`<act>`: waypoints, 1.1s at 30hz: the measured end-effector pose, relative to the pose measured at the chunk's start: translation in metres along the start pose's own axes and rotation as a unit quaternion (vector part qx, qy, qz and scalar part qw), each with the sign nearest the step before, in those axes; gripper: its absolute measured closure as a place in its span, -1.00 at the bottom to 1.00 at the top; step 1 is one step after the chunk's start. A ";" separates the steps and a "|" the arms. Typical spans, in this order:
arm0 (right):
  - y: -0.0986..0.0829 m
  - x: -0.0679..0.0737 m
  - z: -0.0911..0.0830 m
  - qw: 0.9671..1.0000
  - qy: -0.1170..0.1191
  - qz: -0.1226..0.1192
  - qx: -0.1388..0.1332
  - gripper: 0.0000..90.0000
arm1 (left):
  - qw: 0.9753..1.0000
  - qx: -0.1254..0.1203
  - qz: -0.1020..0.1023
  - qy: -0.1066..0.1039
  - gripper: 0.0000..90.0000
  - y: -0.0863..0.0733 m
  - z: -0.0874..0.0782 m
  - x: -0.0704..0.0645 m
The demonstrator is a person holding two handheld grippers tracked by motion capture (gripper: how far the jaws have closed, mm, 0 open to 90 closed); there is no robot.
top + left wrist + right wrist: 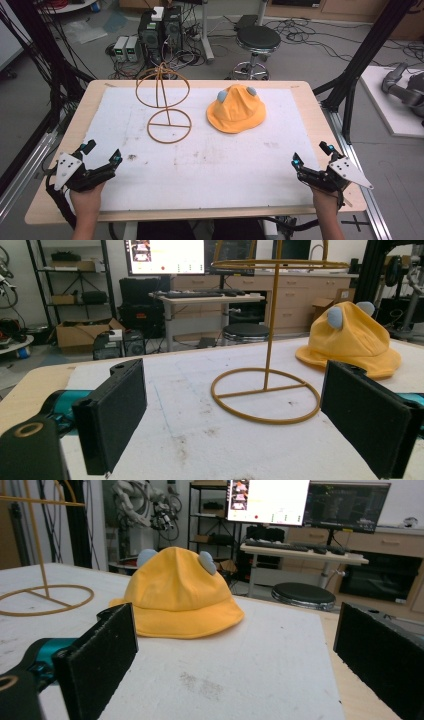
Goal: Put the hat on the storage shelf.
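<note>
Two grippers sit low in the high view, one at each bottom corner, both over the near edge of the white mat (pixel 200 165) that covers the wooden table (pixel 310 100). Lower left: the left gripper (pixel 102 153), held by a hand (pixel 86 200) coming up from the bottom edge — jaws spread wide, nothing between them. In the left gripper view the two black pads stand far apart at the frame's left and right edges, bare mat between. Left of centre, upper half of the high view: a yellow wire hat stand (pixel 166 107), upright on the mat — round base ring, thin post, hoops at the top. In the left gripper view the stand (pixel 267 385) fills the middle, its base ring flat on the mat. Right of centre, upper half: an orange-yellow bucket hat (pixel 236 109) with two small grey-blue ears on its crown, brim down on the mat, near the stand but apart from it. In the right gripper view the hat (pixel 177 597) lies left of centre, well beyond the jaws. Lower right of the high view: the right gripper (pixel 312 156), held by the other hand (pixel 327 205) — jaws likewise wide apart, gripping nothing. Mat shows scattered dark smudges.
</note>
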State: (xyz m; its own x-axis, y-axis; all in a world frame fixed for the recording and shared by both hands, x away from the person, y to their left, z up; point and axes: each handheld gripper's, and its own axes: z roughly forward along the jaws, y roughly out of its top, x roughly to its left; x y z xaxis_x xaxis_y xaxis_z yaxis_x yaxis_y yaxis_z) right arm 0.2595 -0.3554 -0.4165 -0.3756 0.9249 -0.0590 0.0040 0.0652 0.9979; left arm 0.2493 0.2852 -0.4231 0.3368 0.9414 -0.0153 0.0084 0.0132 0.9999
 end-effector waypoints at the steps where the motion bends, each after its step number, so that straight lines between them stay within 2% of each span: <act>1: 0.000 0.001 0.001 1.000 0.005 -0.001 0.000 -0.92 | 1.000 0.000 0.000 0.000 -0.73 0.000 0.000 0.000; 7: 0.003 0.006 0.003 1.000 0.015 -0.002 -0.002 -0.92 | 1.000 -0.002 -0.001 0.001 -0.73 0.000 -0.001 0.001; 19: 0.015 0.013 0.009 1.000 0.009 0.009 -0.007 -0.92 | 1.000 -0.002 0.001 0.000 -0.73 0.001 -0.001 0.000; 21: 0.017 0.015 0.012 1.000 0.012 0.008 -0.009 -0.92 | 1.000 -0.002 -0.001 0.002 -0.73 0.001 -0.002 0.001; 26: 0.019 0.025 0.027 1.000 0.023 0.006 0.012 -0.92 | 1.000 -0.006 -0.005 0.008 -0.74 0.001 -0.004 0.003; 29: 0.021 0.030 0.035 1.000 0.023 -0.003 0.015 -0.92 | 1.000 -0.007 -0.006 0.008 -0.73 0.002 -0.005 0.004; 33: 0.027 0.036 0.047 0.999 0.023 -0.004 0.025 -0.92 | 1.000 -0.008 -0.005 0.007 -0.73 0.002 -0.005 0.005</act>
State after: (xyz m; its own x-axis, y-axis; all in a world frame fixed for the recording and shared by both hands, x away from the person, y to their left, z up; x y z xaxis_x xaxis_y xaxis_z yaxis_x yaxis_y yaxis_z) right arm 0.2896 -0.3027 -0.3935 -0.4185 0.9059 -0.0653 0.0456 0.0927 0.9946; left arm 0.2464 0.2913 -0.4212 0.3231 0.9460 -0.0261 -0.0032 0.0287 0.9996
